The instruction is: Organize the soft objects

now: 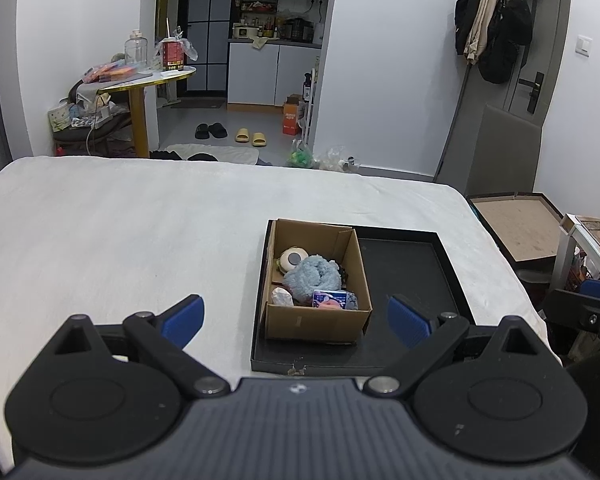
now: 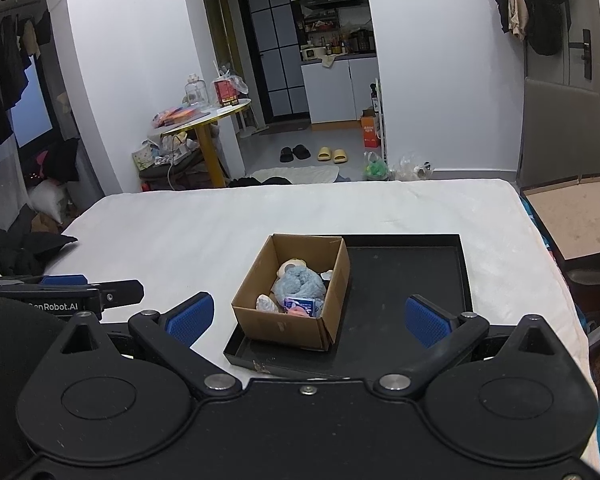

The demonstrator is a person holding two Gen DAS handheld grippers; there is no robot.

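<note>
A: What's sitting in the cardboard box (image 1: pixel 316 316)?
B: A fluffy blue plush (image 1: pixel 312 276), a round white toy (image 1: pixel 293 259), a small blue packet (image 1: pixel 330 299), all lying ahead, between the left gripper (image 1: pixel 296 316) fingers.
A: And the box?
B: It's resting in the black tray (image 1: pixel 412 272).
A: The grippers?
B: Both are hovering with fingers spread wide, empty; the right gripper (image 2: pixel 310 316) is facing the same box
</note>
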